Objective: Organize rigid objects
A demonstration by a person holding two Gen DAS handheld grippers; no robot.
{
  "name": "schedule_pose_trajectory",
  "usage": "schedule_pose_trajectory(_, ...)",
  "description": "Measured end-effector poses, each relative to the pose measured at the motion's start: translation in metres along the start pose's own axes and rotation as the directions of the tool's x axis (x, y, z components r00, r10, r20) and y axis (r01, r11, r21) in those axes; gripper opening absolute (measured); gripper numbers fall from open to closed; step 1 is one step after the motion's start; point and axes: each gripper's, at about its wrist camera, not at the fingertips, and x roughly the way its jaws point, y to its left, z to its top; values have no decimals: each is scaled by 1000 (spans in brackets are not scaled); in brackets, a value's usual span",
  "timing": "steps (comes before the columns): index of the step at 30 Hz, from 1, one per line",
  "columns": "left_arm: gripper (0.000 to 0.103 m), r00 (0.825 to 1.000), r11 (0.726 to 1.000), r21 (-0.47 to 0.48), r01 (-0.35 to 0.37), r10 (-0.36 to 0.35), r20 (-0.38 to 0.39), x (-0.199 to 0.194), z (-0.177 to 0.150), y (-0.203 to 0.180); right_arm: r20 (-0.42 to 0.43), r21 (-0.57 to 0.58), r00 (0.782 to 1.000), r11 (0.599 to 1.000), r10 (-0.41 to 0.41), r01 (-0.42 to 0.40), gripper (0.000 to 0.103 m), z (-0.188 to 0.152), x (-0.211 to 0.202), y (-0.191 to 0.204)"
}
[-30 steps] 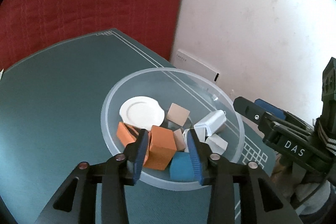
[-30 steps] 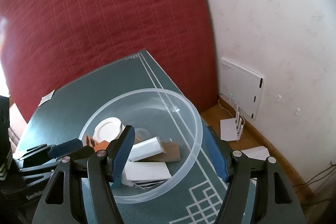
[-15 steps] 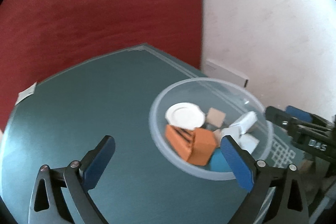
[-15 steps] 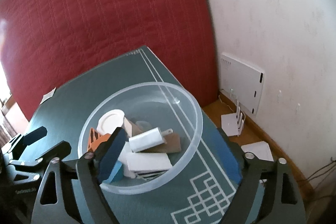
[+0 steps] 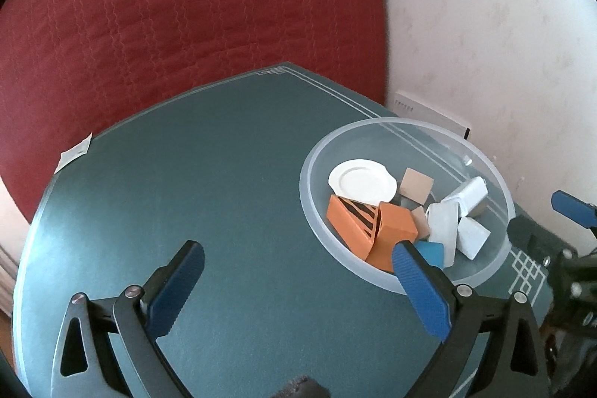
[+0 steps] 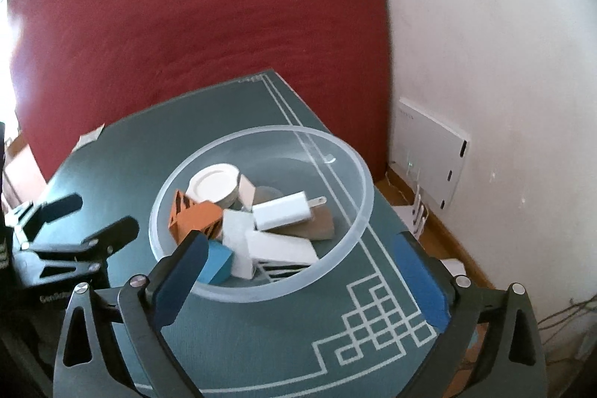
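Red padded cloth (image 5: 194,6) and a white wall (image 6: 485,25) stand behind the green counter (image 5: 224,193). On the counter sits a clear bowl (image 6: 367,196), close to the counter's right edge and the wall. All the hard little things are piled inside the bowl, so it looks like the place to gather them. A white plate (image 5: 362,179) lies at the far side of the bowl. An orange box (image 5: 395,224) and a striped orange wedge (image 5: 352,222) lean at the near side. A white charger (image 6: 285,209) rests on top of the pile, and a blue block (image 6: 218,262) sits by the near rim.

The left tool (image 5: 294,273) hangs over bare counter just left of the bowl. Its jaws have just been opening, are spread wide and hold nothing. The right tool (image 6: 300,258) hangs just in front of the bowl. Its jaws have just been opening too, stand wide and are empty. I think both let go because the sorting is nearly done.
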Motion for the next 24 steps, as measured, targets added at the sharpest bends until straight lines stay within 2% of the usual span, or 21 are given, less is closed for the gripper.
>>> schedule_pose_trajectory(9, 102, 998, 998, 32, -54, 54, 8, 9, -3, -8, -35, -62, 999, 998, -29, 27, 100, -5, 4, 10)
schedule_pose_trajectory(24, 102, 998, 996, 58, -62, 62, 3, 12, -5, -11, -54, -74, 998, 997, -32, 28, 100, -5, 6, 13)
